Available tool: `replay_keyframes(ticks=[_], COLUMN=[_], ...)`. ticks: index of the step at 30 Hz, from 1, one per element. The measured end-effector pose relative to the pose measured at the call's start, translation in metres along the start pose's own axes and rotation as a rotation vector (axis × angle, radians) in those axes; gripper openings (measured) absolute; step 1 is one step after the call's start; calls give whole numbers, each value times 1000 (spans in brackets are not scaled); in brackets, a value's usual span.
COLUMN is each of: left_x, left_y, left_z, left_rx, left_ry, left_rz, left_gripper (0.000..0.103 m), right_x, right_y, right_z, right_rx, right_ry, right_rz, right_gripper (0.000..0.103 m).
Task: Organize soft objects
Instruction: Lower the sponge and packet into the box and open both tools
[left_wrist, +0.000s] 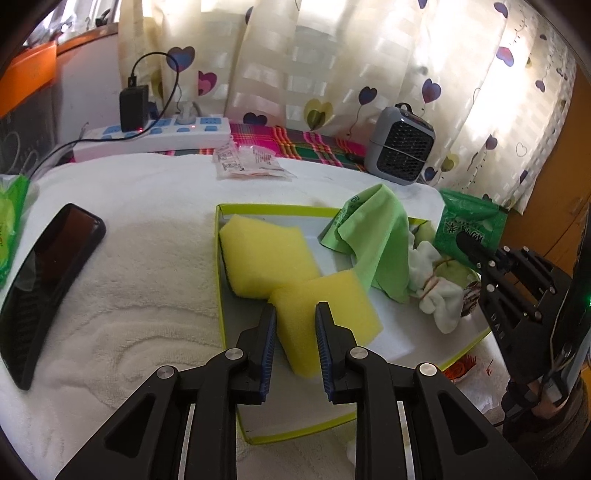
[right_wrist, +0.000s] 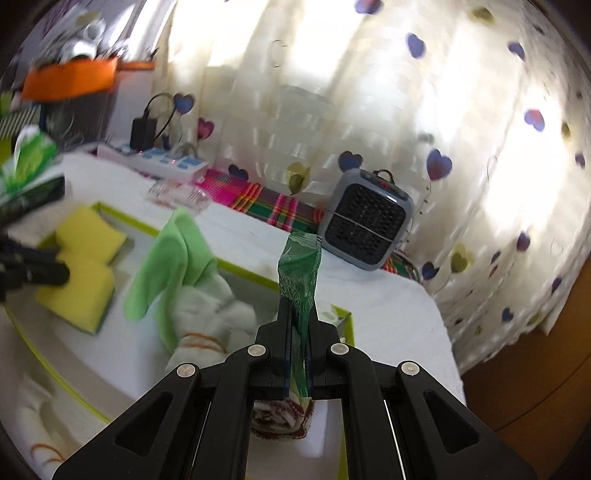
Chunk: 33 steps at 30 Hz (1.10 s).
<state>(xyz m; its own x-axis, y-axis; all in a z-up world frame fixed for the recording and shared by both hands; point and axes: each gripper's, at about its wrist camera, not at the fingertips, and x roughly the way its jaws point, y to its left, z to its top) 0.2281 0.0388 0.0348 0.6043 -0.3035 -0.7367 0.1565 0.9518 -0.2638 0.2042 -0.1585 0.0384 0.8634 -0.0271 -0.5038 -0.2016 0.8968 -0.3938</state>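
Note:
A shallow box with a lime-green rim lies on a white towel. In it are two yellow sponges, one at the back and one at the front, a green cloth and a white sock bundle. My left gripper straddles the front sponge, jaws a little apart and touching its sides. My right gripper is shut on a green plastic packet and holds it above the box's right end; the packet also shows in the left wrist view.
A black phone lies on the towel at left. A white power strip with a black adapter sits at the back. A grey fan heater stands at back right. Clear sachets lie behind the box. A patterned cloth roll lies under my right gripper.

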Motion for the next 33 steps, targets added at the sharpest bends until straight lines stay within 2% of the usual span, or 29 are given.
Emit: replay_keyframes(ticks=[5, 10, 16, 20, 24, 30, 33], left_x=[0, 0, 0, -1, -2, -7, -12], left_y=[2, 2, 2, 1, 0, -3, -4], left_z=[0, -1, -1, -1, -2, -4, -4], left_rx=[-8, -9, 0, 0, 0, 10, 15], left_ry=[0, 1, -1, -3, -3, -9, -18], left_rz=[8, 7, 15, 21, 18, 20, 45], left_gripper=[21, 21, 22, 22, 28, 36, 47], right_x=[0, 1, 2, 2, 2, -1, -5], right_y=[9, 12, 10, 4, -6, -10, -10], right_z=[-4, -4, -5, -5, -5, -6, -6], right_rx=[-48, -38, 2, 71, 159, 199, 211], right_ry=[-2, 3, 17, 26, 31, 30, 23], right_rz=[33, 75, 152, 221, 288, 313, 324], right_gripper=[6, 6, 15, 22, 31, 39, 45])
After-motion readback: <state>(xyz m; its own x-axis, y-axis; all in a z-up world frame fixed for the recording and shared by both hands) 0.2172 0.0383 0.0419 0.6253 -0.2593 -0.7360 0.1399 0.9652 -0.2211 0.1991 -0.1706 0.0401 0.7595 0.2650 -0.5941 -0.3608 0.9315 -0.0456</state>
